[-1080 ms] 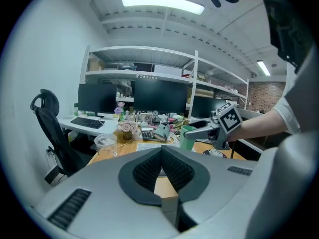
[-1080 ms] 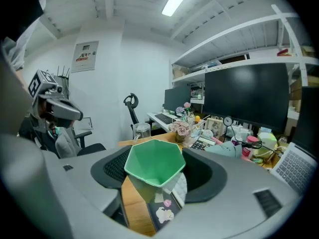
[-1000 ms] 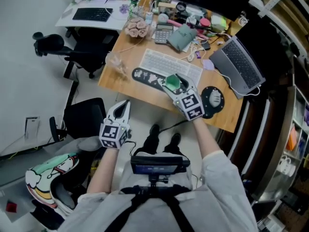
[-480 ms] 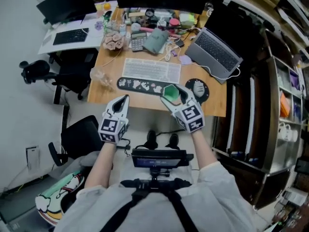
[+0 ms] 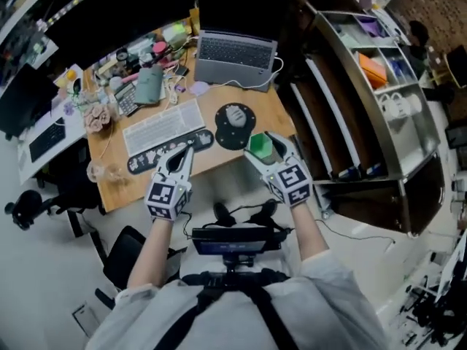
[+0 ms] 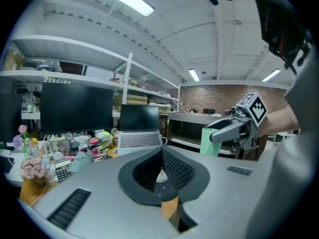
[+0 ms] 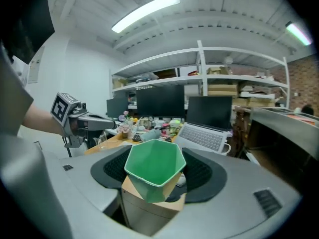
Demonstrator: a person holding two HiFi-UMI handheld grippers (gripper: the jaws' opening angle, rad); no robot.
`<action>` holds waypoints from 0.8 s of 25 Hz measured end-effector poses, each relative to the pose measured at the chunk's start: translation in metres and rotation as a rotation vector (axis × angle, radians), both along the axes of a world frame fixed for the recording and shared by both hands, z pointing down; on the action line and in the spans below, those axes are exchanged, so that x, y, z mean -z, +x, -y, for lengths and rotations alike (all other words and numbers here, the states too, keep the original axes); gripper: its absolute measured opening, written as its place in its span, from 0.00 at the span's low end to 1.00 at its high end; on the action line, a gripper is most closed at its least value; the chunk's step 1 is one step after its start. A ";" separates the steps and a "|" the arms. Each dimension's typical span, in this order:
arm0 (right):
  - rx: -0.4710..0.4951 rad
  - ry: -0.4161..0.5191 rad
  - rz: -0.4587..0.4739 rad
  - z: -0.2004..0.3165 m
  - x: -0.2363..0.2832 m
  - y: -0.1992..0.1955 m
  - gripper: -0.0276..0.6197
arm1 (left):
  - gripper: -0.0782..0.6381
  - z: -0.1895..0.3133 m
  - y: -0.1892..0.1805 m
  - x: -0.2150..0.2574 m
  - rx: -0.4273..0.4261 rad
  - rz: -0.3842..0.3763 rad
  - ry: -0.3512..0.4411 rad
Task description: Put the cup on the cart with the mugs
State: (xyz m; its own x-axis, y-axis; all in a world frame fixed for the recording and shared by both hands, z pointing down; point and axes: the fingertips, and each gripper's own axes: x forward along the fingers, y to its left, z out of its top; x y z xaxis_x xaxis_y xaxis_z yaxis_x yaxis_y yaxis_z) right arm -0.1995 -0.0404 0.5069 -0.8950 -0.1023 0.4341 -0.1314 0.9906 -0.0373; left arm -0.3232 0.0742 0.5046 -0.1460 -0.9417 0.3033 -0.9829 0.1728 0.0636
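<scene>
A green faceted cup (image 5: 257, 143) sits between the jaws of my right gripper (image 5: 264, 149), which is shut on it above the desk's near edge. In the right gripper view the cup (image 7: 154, 171) stands upright with its mouth open and empty. A metal cart (image 5: 365, 122) with shelves stands to the right, and white mugs (image 5: 400, 104) rest on one shelf. My left gripper (image 5: 186, 154) hovers over the desk's front edge, jaws together and holding nothing. The left gripper view shows the right gripper (image 6: 234, 128) carrying the cup (image 6: 212, 141) in front of the cart.
The wooden desk (image 5: 270, 111) carries a keyboard (image 5: 162, 126), a laptop (image 5: 233, 53), a mouse on a round pad (image 5: 235, 117) and clutter along its far edge. A clear glass (image 5: 109, 172) stands at its left corner. A black chair (image 5: 124, 250) sits lower left.
The head view has swung to the right: the desk slid left and the cart with mugs came into view. Both grippers kept their places in front of the body, and the cup stayed gripped.
</scene>
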 end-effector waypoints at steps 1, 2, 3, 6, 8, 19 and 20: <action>-0.049 -0.001 -0.006 0.012 0.000 0.019 0.55 | 0.12 0.015 0.011 0.002 -0.043 0.001 0.004; -0.093 0.001 -0.010 0.024 -0.001 0.038 0.55 | 0.12 0.029 0.023 0.004 -0.084 0.003 0.006; -0.133 0.006 -0.011 0.036 -0.001 0.055 0.55 | 0.12 0.043 0.035 0.005 -0.122 0.006 0.008; -0.229 0.016 0.000 0.066 0.001 0.102 0.55 | 0.12 0.085 0.073 0.005 -0.225 0.006 0.003; -0.279 0.008 0.000 0.081 0.004 0.134 0.55 | 0.12 0.112 0.104 0.008 -0.284 -0.001 0.006; -0.447 -0.004 0.077 0.162 0.049 0.270 0.55 | 0.12 0.248 0.260 0.047 -0.531 0.004 0.061; -0.458 -0.004 0.088 0.171 0.055 0.281 0.55 | 0.12 0.259 0.275 0.051 -0.551 0.007 0.071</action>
